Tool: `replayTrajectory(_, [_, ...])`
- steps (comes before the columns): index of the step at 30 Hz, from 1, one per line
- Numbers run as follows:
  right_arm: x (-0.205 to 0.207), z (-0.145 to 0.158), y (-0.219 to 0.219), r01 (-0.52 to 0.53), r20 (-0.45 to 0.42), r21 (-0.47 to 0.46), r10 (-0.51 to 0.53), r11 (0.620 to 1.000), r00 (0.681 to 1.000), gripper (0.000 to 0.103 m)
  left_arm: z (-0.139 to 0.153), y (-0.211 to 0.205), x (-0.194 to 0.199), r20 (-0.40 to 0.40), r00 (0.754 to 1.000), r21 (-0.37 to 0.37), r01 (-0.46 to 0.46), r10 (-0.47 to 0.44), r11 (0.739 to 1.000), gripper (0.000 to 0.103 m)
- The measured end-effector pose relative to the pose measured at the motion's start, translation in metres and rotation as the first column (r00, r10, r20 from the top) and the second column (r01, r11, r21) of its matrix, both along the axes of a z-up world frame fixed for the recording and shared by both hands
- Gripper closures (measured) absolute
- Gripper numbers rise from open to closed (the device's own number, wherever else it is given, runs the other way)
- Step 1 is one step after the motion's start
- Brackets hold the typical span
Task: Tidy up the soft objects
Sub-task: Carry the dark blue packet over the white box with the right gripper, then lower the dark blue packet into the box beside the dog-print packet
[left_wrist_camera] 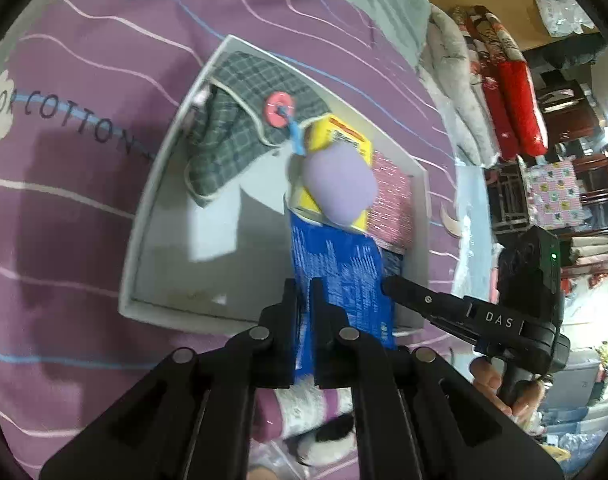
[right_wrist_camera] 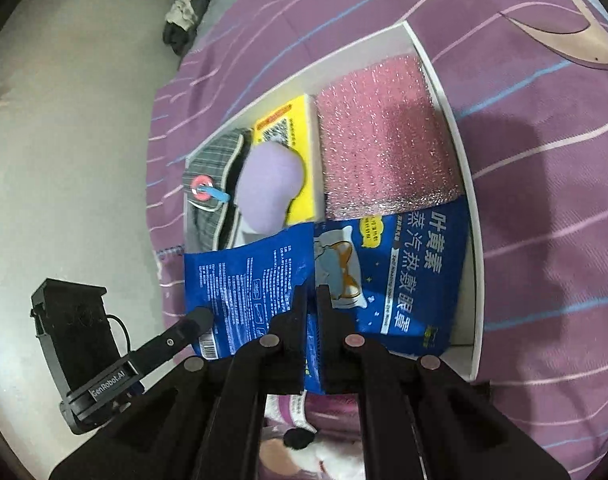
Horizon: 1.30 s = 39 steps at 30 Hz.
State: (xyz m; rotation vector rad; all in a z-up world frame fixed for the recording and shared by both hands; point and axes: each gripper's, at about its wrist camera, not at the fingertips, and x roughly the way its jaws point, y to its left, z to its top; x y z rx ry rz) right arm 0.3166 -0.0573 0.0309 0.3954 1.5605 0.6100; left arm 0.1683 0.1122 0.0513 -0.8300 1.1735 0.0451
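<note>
Two grippers hold blue eye-mask packets above one white tray [right_wrist_camera: 477,264] lying on the purple bedspread [right_wrist_camera: 543,160].

Risk, judged from the present position: the left gripper [left_wrist_camera: 304,300] pinches only the near edge of its blue packet [left_wrist_camera: 339,276]. The thin foil could slip out or fold, and would then land across the lavender sponge [left_wrist_camera: 339,188] rather than flat on the tray floor. The second blue packet [right_wrist_camera: 387,276], gripped at its left edge, overlaps the first in the right wrist view. If both go down together, one is likely to ride over the other or over the pink scouring pad [right_wrist_camera: 383,140]. The lavender sponge sits loose on the yellow box [right_wrist_camera: 288,136] and could roll if knocked.

Left gripper: fingers nearly together, clamped on the first packet's edge. Right gripper [right_wrist_camera: 311,304]: fingers likewise narrow, clamped on the second packet near the tray's front right corner.

The grey plaid cloth [left_wrist_camera: 240,120], bearing a pink ring [left_wrist_camera: 280,110], occupies the tray's far left side.
</note>
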Motion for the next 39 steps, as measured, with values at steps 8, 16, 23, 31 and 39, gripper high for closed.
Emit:
replayTrajectory(8, [0.003, -0.019, 0.018, -0.004, -0.032, -0.035, 0.002, 0.999, 0.999, 0.100, -0.016, 0.014, 0.001, -0.065, 0.997, 0.101, -0.044, 0.050, 0.994, 0.097])
replayTrajectory(16, [0.009, -0.029, 0.044, 0.048, -0.004, -0.064, -0.048, 0.997, 0.999, 0.101, -0.024, 0.029, 0.009, -0.089, 0.990, 0.193, -0.087, 0.105, 0.977, 0.097])
replayTrajectory(23, [0.004, -0.028, 0.064, 0.098, 0.092, -0.060, -0.092, 0.993, 0.991, 0.101, -0.031, 0.037, 0.010, -0.073, 0.984, 0.256, -0.140, 0.163, 0.956, 0.099])
replayTrajectory(31, [-0.018, -0.021, 0.085, 0.048, 0.175, -0.107, -0.028, 0.993, 0.984, 0.101, -0.022, 0.033, -0.009, -0.089, 0.983, 0.237, -0.134, 0.159, 0.962, 0.099])
replayTrajectory(39, [-0.025, -0.020, 0.107, -0.022, 0.199, -0.111, 0.044, 0.994, 0.979, 0.101, 0.022, 0.037, -0.054, 0.007, 0.973, 0.364, -0.219, 0.233, 0.905, 0.092])
